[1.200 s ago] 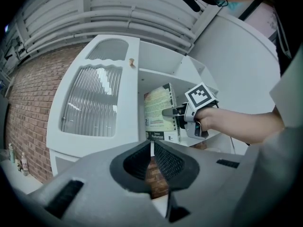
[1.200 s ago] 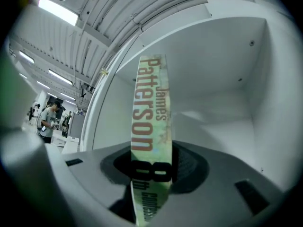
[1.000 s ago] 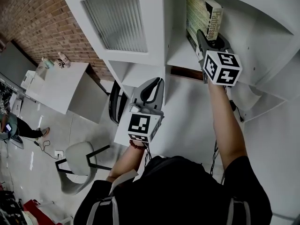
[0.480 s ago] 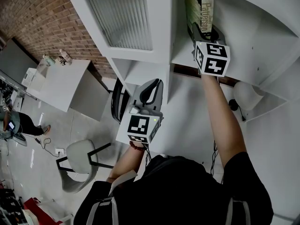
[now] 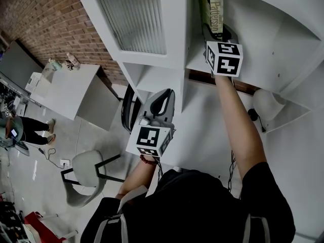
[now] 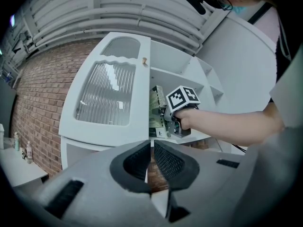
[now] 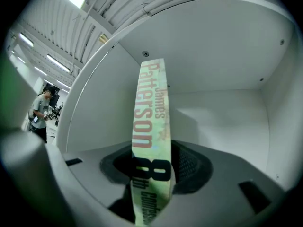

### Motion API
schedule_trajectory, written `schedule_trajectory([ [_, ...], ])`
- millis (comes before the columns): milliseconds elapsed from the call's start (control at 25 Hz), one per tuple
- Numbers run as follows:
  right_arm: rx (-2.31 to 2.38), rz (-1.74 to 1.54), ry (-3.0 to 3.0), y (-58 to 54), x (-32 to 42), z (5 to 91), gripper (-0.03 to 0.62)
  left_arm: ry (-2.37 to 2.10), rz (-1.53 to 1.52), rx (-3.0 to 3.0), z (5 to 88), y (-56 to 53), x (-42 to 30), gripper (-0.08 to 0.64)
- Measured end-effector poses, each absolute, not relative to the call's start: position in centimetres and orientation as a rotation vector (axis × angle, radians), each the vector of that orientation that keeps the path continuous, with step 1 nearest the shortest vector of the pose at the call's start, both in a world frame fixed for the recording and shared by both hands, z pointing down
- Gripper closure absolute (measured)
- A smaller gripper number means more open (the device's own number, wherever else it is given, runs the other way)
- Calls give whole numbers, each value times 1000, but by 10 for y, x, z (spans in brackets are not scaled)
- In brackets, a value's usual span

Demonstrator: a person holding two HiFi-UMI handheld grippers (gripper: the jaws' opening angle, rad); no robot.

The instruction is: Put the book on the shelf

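Observation:
The book (image 5: 214, 13), pale green with a "James Patterson" spine, stands upright inside the open compartment of the white shelf (image 5: 268, 44), close to its left wall. My right gripper (image 5: 216, 33) reaches in from below and is shut on the book's lower end. In the right gripper view the spine (image 7: 152, 126) runs up between both pads of the right gripper (image 7: 152, 170). The left gripper view shows the book (image 6: 157, 111) and that hand from the side. My left gripper (image 5: 163, 99) hangs lower, in front of the cabinet, with its jaws shut and nothing in them (image 6: 151, 157).
A ribbed-glass cabinet door (image 5: 132, 19) is left of the compartment. A white round lamp (image 5: 266, 103) sits on the lower right shelf. Below are a desk (image 5: 66, 92), a grey chair (image 5: 86, 178) and a brick wall (image 5: 45, 19). A person (image 7: 41, 109) stands far off.
My right gripper has carried the book up and to the left, deeper into the compartment, and the book now stands straighter. The left gripper has barely moved.

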State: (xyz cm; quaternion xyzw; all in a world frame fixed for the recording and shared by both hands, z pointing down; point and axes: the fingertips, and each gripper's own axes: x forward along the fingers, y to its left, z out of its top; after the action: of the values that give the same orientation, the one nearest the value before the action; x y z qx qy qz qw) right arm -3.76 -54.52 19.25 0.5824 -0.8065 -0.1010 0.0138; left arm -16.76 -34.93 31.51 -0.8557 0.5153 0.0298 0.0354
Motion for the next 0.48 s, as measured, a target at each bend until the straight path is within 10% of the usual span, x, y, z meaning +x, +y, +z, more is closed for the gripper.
schedule_trajectory([
  [480, 1676, -335, -2680, -524, -49, 186, 357, 1578, 132, -2668, 317, -344, -154, 525],
])
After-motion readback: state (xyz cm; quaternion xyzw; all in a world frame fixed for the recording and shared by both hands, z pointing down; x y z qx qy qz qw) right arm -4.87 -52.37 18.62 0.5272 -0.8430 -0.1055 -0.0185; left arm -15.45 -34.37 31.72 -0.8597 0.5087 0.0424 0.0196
